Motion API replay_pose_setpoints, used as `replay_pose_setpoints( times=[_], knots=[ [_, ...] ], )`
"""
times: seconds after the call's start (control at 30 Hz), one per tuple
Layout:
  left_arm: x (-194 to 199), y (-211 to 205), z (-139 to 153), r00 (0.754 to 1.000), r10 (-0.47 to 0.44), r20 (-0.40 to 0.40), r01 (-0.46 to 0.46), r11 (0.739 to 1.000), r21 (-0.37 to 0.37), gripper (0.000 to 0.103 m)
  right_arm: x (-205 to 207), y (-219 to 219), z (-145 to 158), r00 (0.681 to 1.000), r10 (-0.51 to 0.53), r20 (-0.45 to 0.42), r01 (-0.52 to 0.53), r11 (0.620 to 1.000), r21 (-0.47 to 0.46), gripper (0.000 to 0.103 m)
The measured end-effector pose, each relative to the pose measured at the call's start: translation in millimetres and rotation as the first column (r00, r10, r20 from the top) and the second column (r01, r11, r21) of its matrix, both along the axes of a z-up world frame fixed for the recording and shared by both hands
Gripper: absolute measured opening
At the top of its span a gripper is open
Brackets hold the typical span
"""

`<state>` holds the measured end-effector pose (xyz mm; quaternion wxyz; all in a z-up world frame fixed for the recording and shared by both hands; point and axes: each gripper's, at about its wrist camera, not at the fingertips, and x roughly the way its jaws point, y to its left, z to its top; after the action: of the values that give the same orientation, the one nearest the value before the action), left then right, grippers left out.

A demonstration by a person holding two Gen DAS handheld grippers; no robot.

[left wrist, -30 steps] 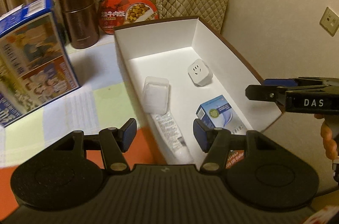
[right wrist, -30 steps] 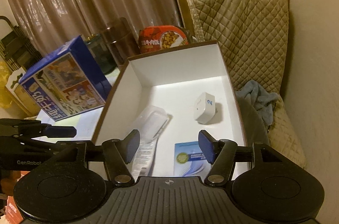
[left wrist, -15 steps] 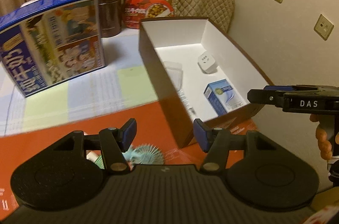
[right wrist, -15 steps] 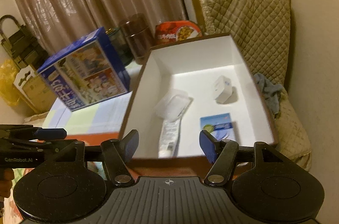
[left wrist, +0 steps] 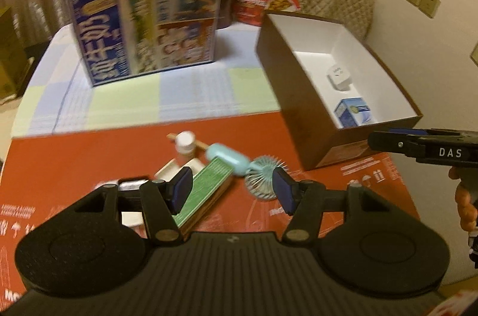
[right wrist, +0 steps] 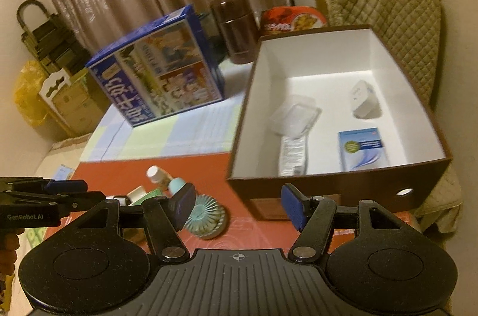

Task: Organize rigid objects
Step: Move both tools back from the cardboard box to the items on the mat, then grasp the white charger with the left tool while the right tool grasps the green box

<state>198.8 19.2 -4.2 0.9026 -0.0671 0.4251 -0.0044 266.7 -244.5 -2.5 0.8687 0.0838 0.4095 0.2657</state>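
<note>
A brown box with a white inside (left wrist: pixel 286 68) (right wrist: pixel 239 136) stands at the table's right. It holds a white plug (left wrist: pixel 338 76) (right wrist: pixel 363 99), a blue-white carton (left wrist: pixel 352 112) (right wrist: pixel 363 148), a clear plastic case (right wrist: pixel 294 114) and a white tube (right wrist: pixel 292 156). On the red mat lie a teal hand fan (left wrist: pixel 263 177) (right wrist: pixel 206 215), a green-topped box (left wrist: pixel 209 187), a small white-capped bottle (left wrist: pixel 185 142) (right wrist: pixel 156 175) and small white boxes. My left gripper (left wrist: pixel 233 192) is open and empty above the green box and fan. My right gripper (right wrist: pixel 237 205) is open and empty, in front of the brown box.
A large blue picture box (left wrist: pixel 149 26) (right wrist: pixel 161 68) stands on the checked cloth at the back. Behind it are a brown canister (right wrist: pixel 234 29) and a red food tub (left wrist: pixel 266 3) (right wrist: pixel 291 20). A quilted chair (right wrist: pixel 388 26) stands by the wall on the right.
Both grippers have pulled back and to the left, away from the brown box. The loose items on the red mat have come into view. Both stay open and empty.
</note>
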Motion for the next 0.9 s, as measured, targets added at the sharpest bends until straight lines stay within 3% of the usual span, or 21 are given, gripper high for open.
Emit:
replay_pose_setpoints(
  times=[0.43,0.9],
  knots=[
    [-39,52,-28,0.993,0.109,-0.038,-0.109,0.994,0.004,0.055,-12,57,-31,0.992,0.12,-0.048,-0.122,0.991,-0.051,0.061],
    [-43,87,-54,0.983,0.159,-0.095,-0.158,0.987,0.018,0.055,-17,125,-56,0.975,0.188,-0.122,-0.197,0.978,-0.063,0.061]
  ],
)
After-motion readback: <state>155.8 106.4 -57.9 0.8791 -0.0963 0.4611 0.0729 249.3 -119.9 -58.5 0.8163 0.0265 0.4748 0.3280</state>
